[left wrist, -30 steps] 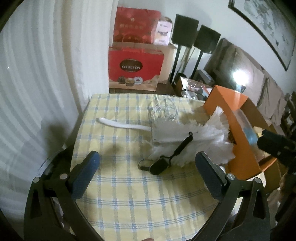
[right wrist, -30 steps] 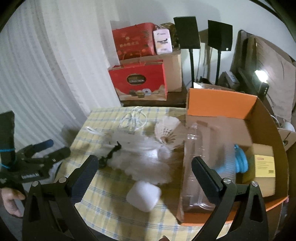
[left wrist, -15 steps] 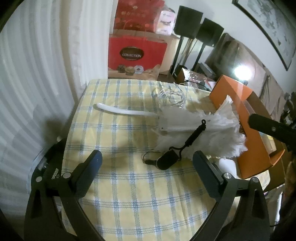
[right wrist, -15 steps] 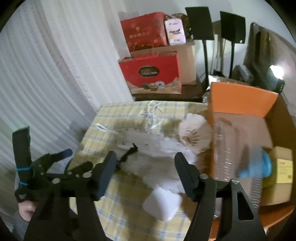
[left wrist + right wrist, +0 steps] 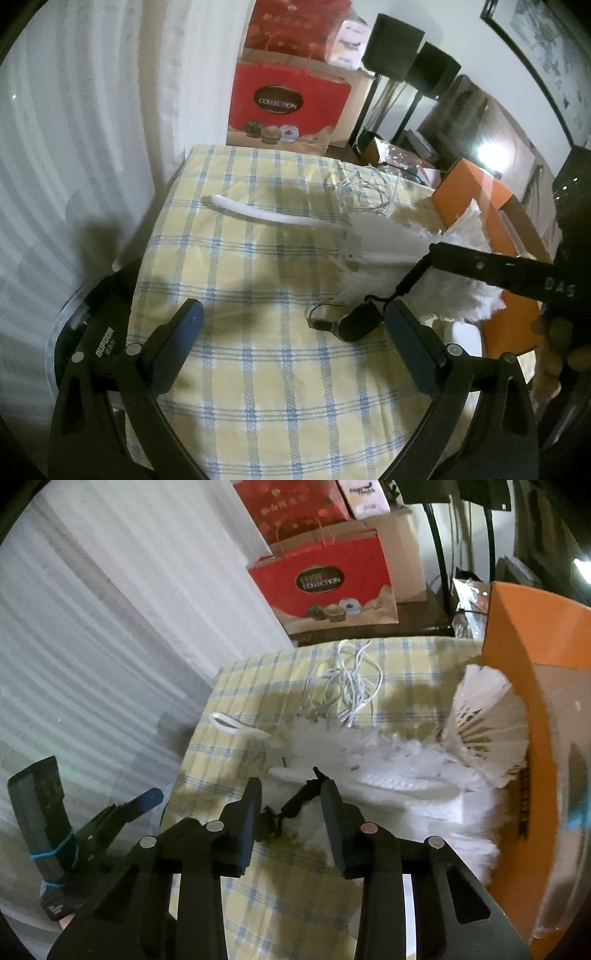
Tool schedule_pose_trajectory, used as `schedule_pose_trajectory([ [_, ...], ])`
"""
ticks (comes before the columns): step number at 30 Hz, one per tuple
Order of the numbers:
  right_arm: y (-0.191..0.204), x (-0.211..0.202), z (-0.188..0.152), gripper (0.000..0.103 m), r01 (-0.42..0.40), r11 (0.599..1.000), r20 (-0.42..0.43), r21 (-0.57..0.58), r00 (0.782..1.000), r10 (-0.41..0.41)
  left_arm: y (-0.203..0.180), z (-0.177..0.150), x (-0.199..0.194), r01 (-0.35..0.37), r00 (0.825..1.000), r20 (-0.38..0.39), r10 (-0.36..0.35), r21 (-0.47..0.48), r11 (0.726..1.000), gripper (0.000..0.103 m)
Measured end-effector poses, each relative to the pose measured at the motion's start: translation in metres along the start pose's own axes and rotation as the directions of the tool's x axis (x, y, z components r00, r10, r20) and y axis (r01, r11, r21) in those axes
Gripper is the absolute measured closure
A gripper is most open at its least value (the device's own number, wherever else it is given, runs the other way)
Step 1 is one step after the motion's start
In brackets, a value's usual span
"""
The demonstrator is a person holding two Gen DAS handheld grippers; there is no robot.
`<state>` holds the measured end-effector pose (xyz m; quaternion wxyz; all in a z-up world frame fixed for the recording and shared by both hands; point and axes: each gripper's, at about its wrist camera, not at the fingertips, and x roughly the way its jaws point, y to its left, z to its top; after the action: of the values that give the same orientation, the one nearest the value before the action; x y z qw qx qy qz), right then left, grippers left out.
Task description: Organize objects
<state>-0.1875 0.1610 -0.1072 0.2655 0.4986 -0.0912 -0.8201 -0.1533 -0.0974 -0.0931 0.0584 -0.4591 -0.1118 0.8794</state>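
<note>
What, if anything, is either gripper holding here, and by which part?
Nothing is held. The left gripper is open above the tablecloth; the right gripper straddles the black strap on the feather duster, not clamped.

Right hand-held gripper [image 5: 290, 812] brought down and forward from well above the orange box [image 5: 524, 627] to just over the black strap [image 5: 299, 801] lying on the white feather duster [image 5: 388, 775], with jaws narrowed from wide apart to a small gap on either side of that strap. Now reaching into the left wrist view as a dark bar above the duster [image 5: 388, 251]. Left hand-held gripper [image 5: 293, 325] shifted slightly nearer the black pouch [image 5: 354, 325] on the worktop [image 5: 258, 258].
</note>
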Motion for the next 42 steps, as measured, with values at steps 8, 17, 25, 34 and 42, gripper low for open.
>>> schedule_pose_trajectory([
  [8,0.0,0.019,-0.002,0.076,0.04,0.999,-0.03,0.018,0.999,-0.039,0.006,-0.002,0.003,0.012,1.0,-0.003,-0.012,-0.015,1.0,0.005],
  [17,0.006,0.039,-0.008,0.076,0.076,0.996,-0.048,0.042,0.996,-0.074,0.009,-0.003,0.003,0.017,1.0,-0.008,-0.017,-0.022,1.0,0.005],
  [25,0.008,0.044,-0.011,0.093,0.099,0.994,-0.036,0.048,0.995,-0.098,0.012,-0.005,0.002,0.018,1.0,-0.012,-0.019,-0.031,0.999,0.005],
  [34,0.016,0.011,-0.017,0.094,0.026,1.0,0.025,0.003,0.999,-0.026,0.008,-0.007,-0.001,0.031,0.999,-0.016,-0.031,-0.028,0.999,0.005],
  [42,0.018,-0.04,-0.013,0.094,-0.005,1.0,0.104,-0.021,0.995,0.007,-0.002,-0.007,-0.004,0.05,0.999,-0.019,-0.05,-0.025,0.998,0.005],
])
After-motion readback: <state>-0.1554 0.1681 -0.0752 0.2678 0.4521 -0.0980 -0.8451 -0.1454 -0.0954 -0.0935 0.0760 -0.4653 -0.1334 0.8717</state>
